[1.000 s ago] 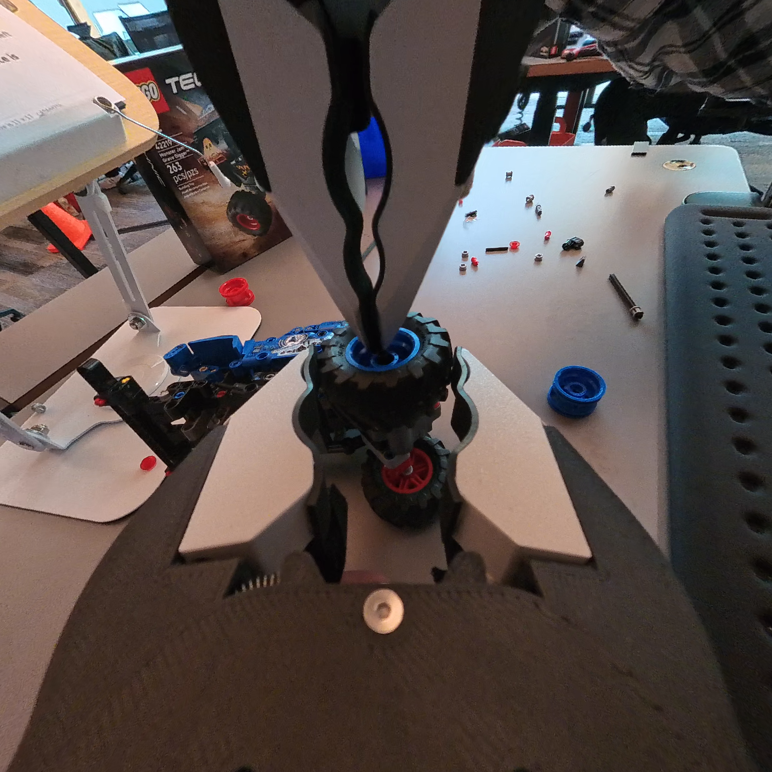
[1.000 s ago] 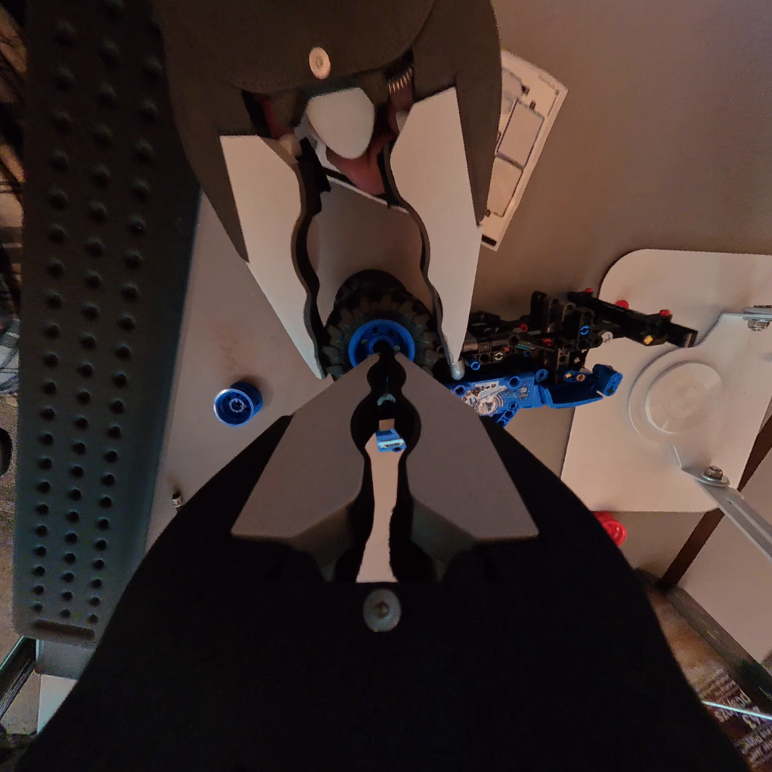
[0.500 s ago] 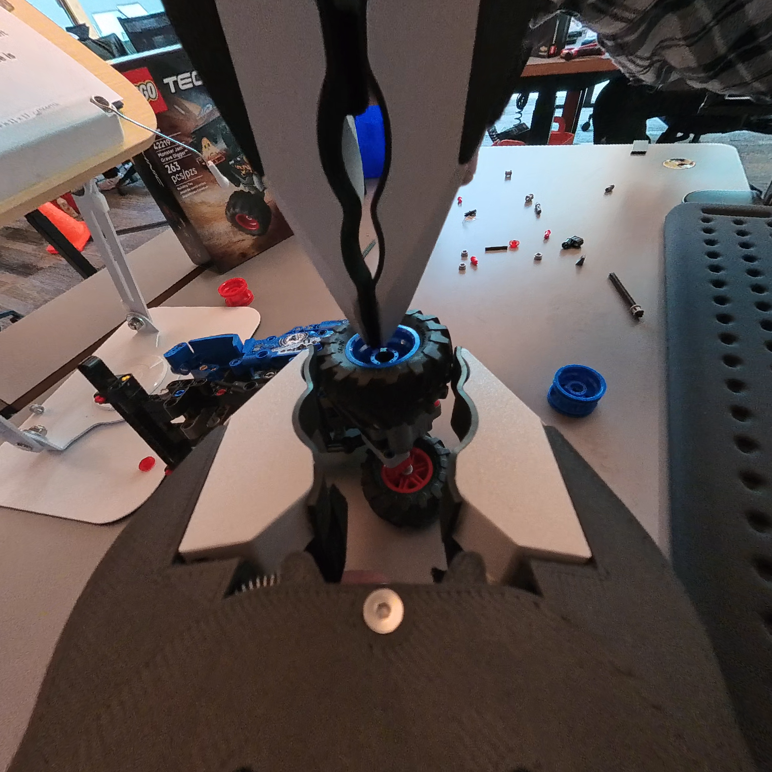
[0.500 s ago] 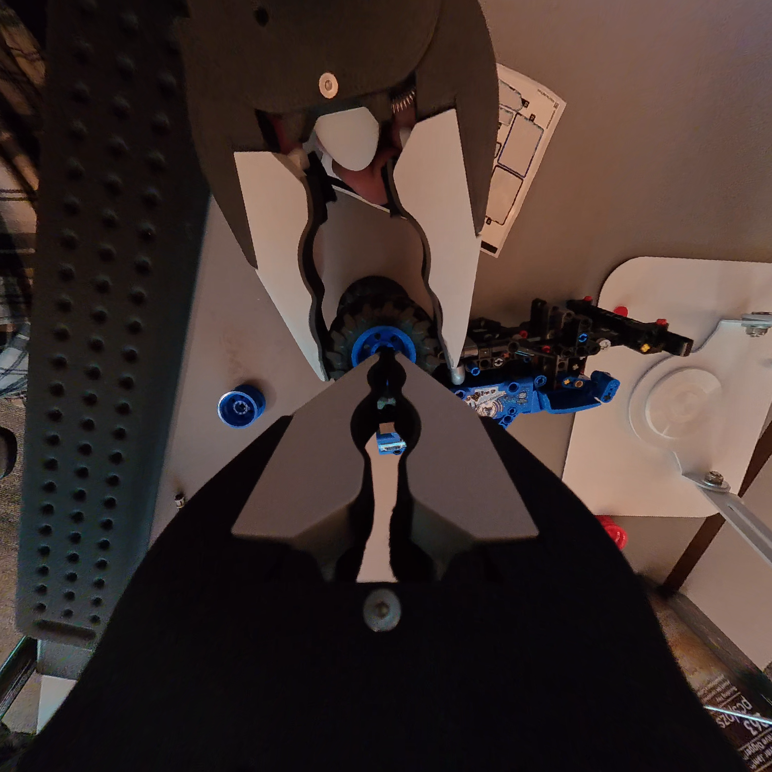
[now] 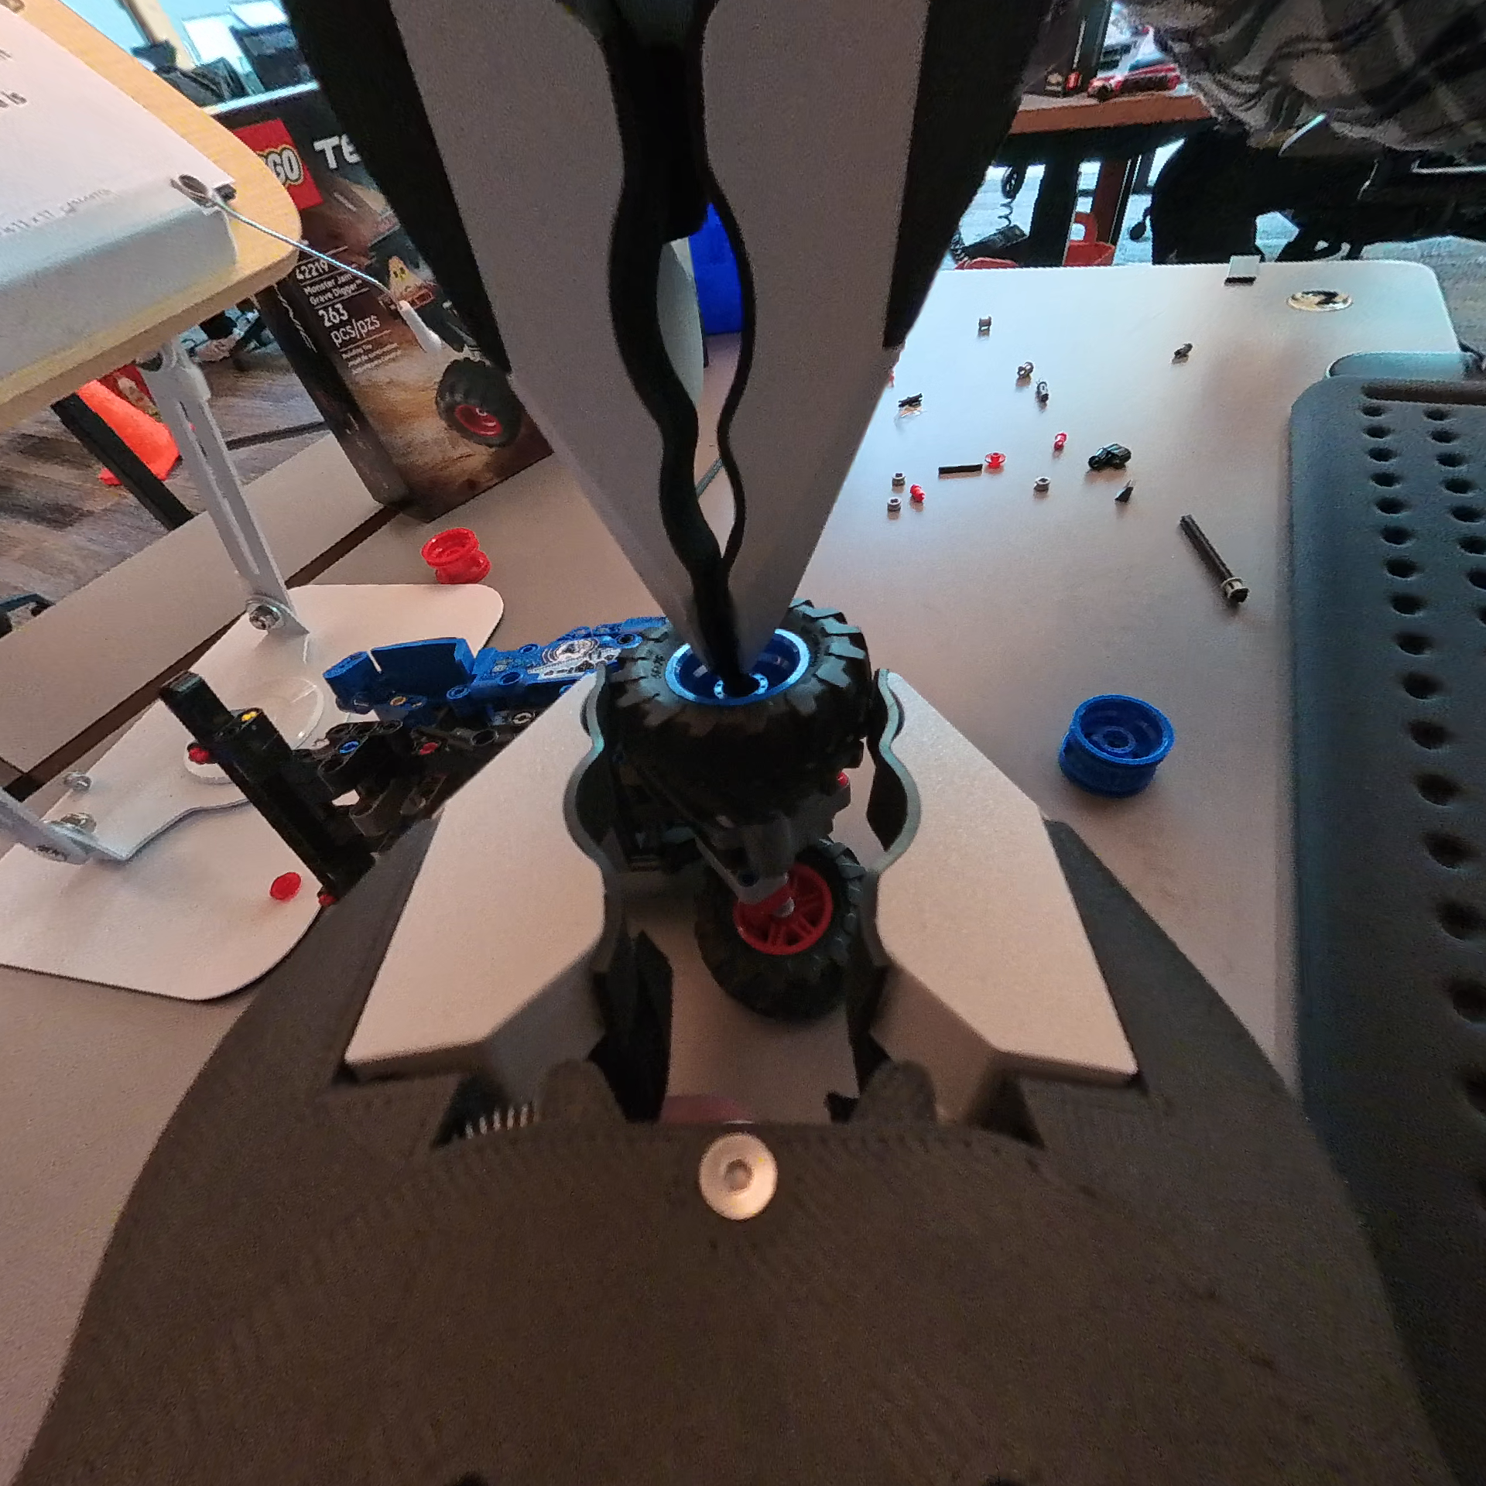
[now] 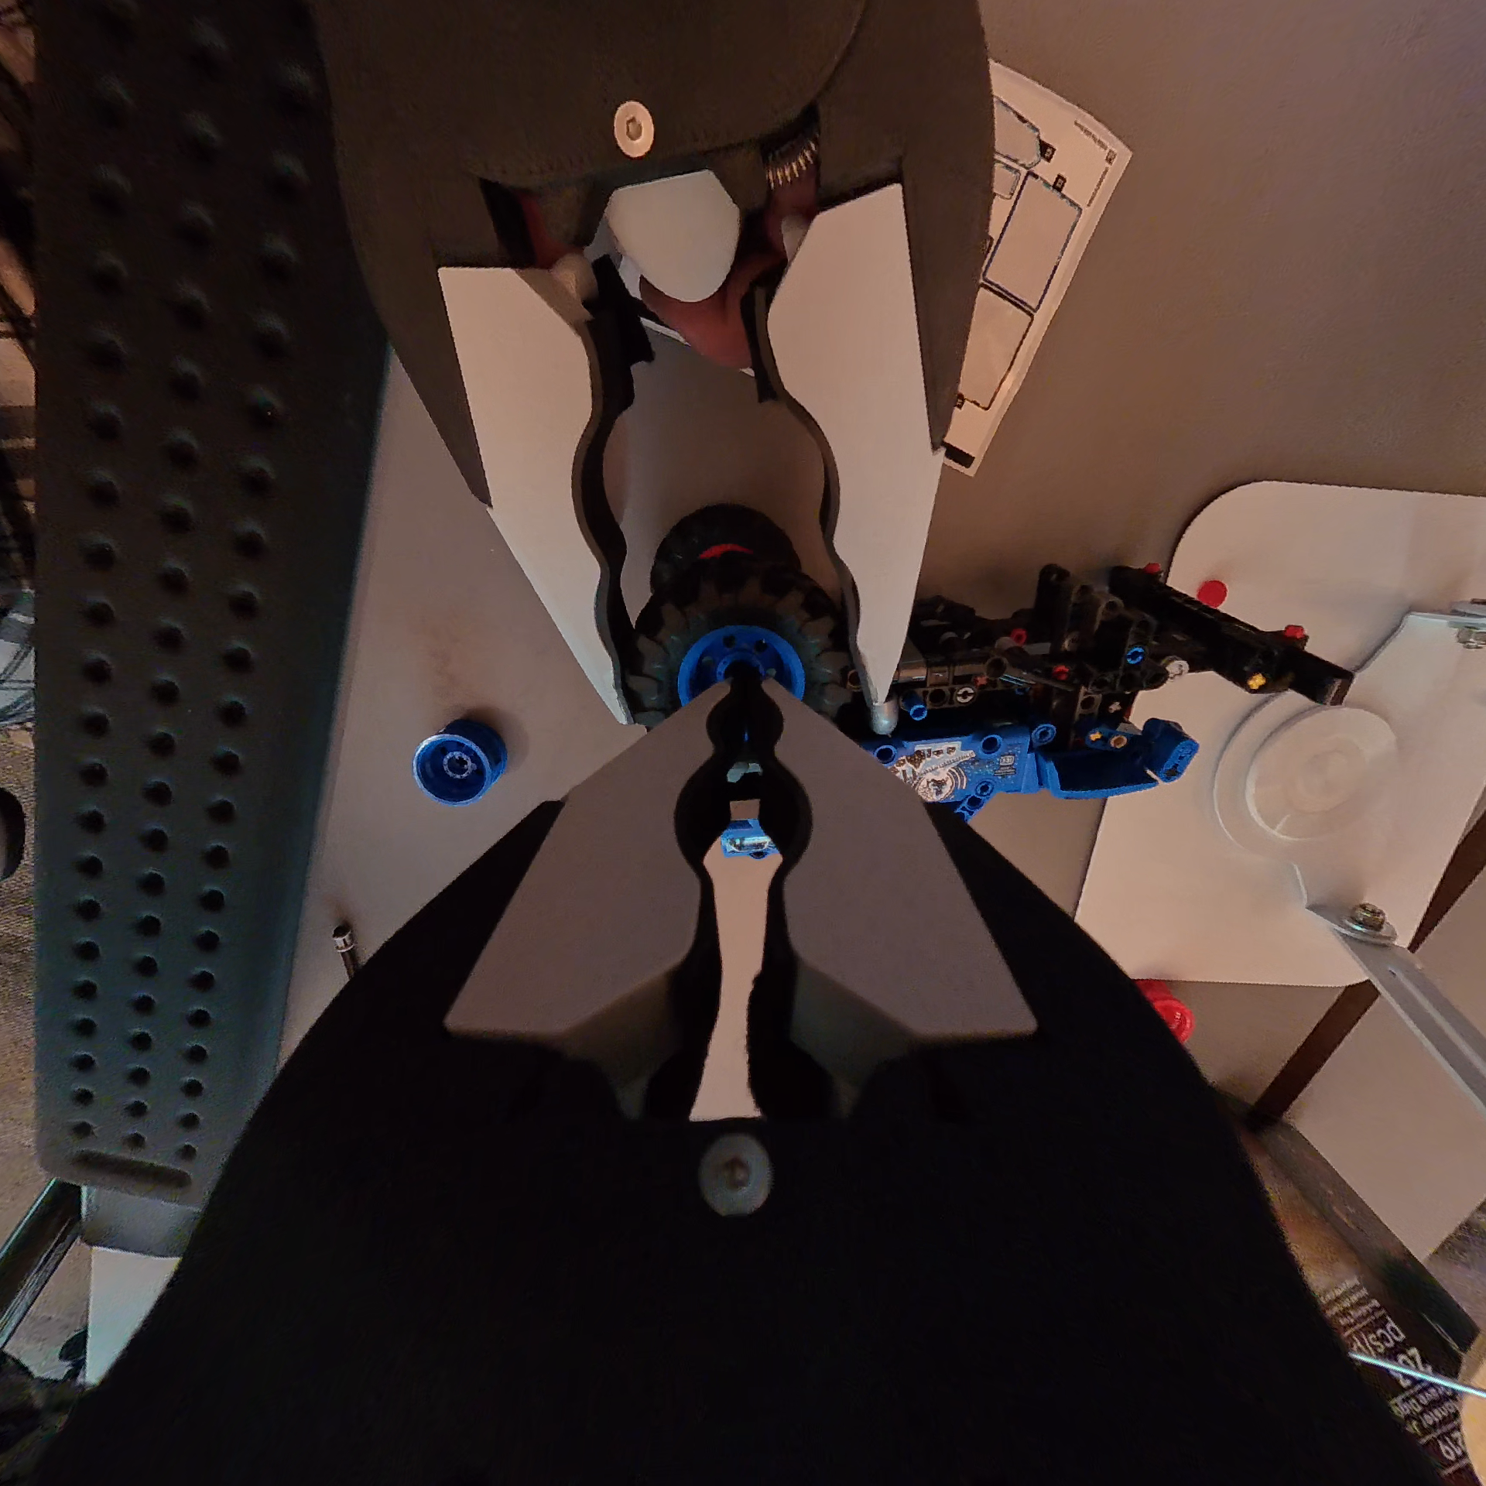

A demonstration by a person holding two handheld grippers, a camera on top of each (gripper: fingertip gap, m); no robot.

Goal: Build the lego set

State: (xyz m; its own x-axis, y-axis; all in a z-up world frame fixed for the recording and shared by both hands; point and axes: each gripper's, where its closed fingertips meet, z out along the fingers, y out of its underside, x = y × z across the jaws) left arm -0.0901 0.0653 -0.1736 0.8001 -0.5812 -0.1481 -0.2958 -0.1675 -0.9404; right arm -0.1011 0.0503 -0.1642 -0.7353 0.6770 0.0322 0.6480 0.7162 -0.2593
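The black and blue truck chassis lies on its side on the grey table. A black tyre with a blue rim points up, and a red-rimmed wheel sits under it. My left gripper is shut on the blue-rimmed tyre, one finger on each side. My right gripper comes down from above, shut, with its tips in the hub hole. In the right wrist view its tips meet at the blue rim. A small blue piece shows in its finger gap; I cannot tell whether it is held.
A loose blue rim lies right of the truck and a red rim behind it. Small pins and a black axle are scattered at the back. A dark perforated mat, the set's box and a white-based stand border the area. Left and right tips are no more than a few centimetres apart. The red rim lies around 25 cm away from my left fingertips.
Hardly anything. The right gripper's tips stay in the blue hub and the left gripper keeps its hold on the tyre; the right wrist view shifts slightly.
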